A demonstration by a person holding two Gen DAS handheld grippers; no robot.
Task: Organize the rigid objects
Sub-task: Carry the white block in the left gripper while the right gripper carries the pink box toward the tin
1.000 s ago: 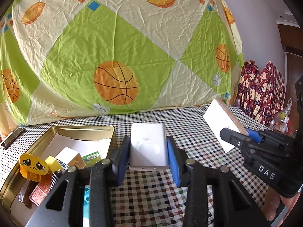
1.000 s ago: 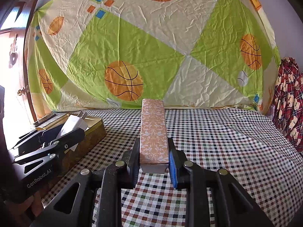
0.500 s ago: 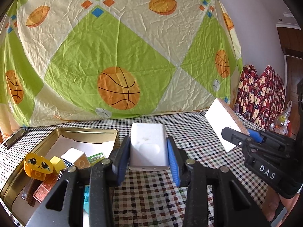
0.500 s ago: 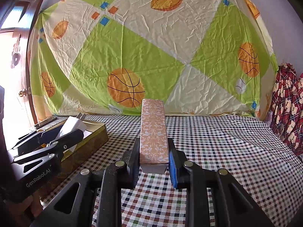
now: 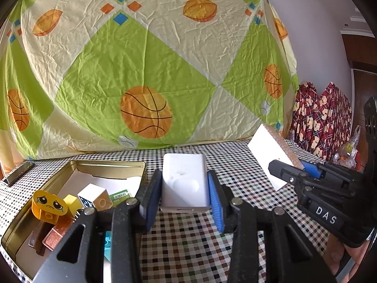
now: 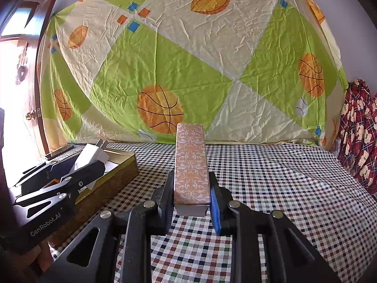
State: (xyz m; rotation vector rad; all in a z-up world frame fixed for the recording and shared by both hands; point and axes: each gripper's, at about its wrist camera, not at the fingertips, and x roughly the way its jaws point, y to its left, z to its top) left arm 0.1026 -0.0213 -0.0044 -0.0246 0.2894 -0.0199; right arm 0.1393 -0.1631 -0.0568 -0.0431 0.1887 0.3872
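Jaws clamped: our left gripper point(image 5: 185, 198) grasps the white charger point(image 5: 185, 184), our right gripper point(image 6: 191, 198) the patterned box point(image 6: 191, 162); both unchanged, beside the gold tin point(image 5: 99, 166).

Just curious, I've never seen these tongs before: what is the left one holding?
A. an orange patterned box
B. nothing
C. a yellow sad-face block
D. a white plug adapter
D: the left tongs are clamped on the white adapter, its prongs visible in the right view; the patterned box sits in the right tongs.
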